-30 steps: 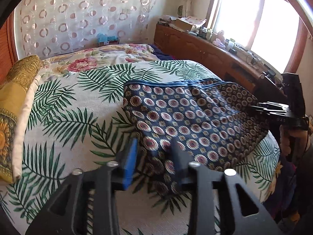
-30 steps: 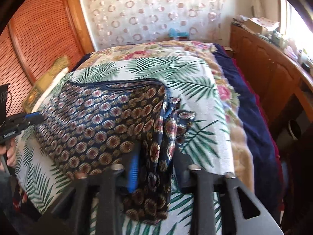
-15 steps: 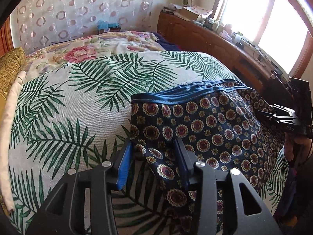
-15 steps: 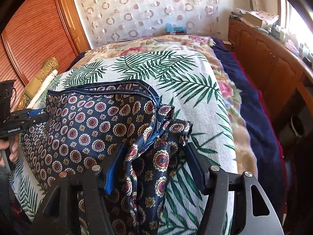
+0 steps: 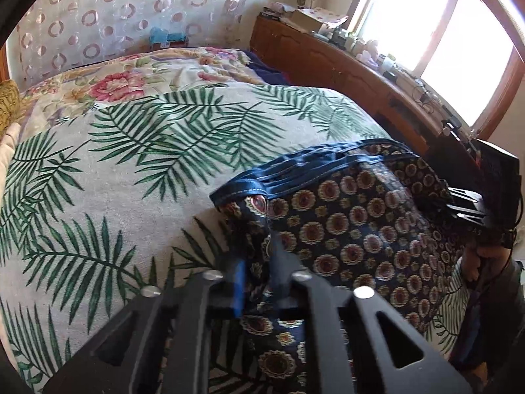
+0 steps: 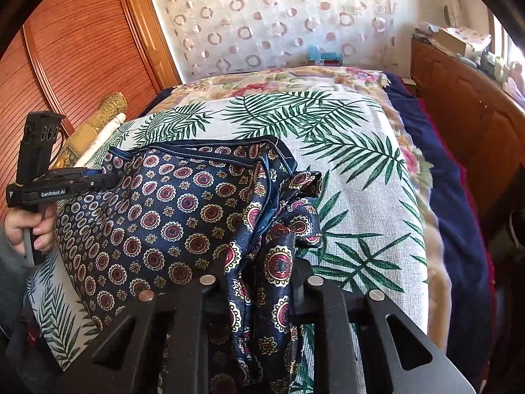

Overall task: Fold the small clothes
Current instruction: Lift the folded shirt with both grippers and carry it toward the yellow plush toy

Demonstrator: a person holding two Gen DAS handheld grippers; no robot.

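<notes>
Left gripper [image 5: 259,275] of mine: clamped on navy medallion shorts [image 5: 354,229]. Right gripper [image 6: 259,282]: clamped on their bunched edge, fingertips hidden by cloth. Both over leaf-print bedspread [image 6: 354,170].

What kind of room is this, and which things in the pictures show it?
Most likely a bedroom in a home. A wide bed with a palm-leaf bedspread fills the view, a yellow pillow lies at its side, and a wooden sliding wardrobe door stands beside it.

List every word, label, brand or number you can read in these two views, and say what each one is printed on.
"GenRobot.AI": white print on the side of the left gripper, seen in the right wrist view.
White marks on the right gripper, in the left wrist view: too small and blurred to read.
Boxes on the wooden sideboard: nothing legible.
</notes>
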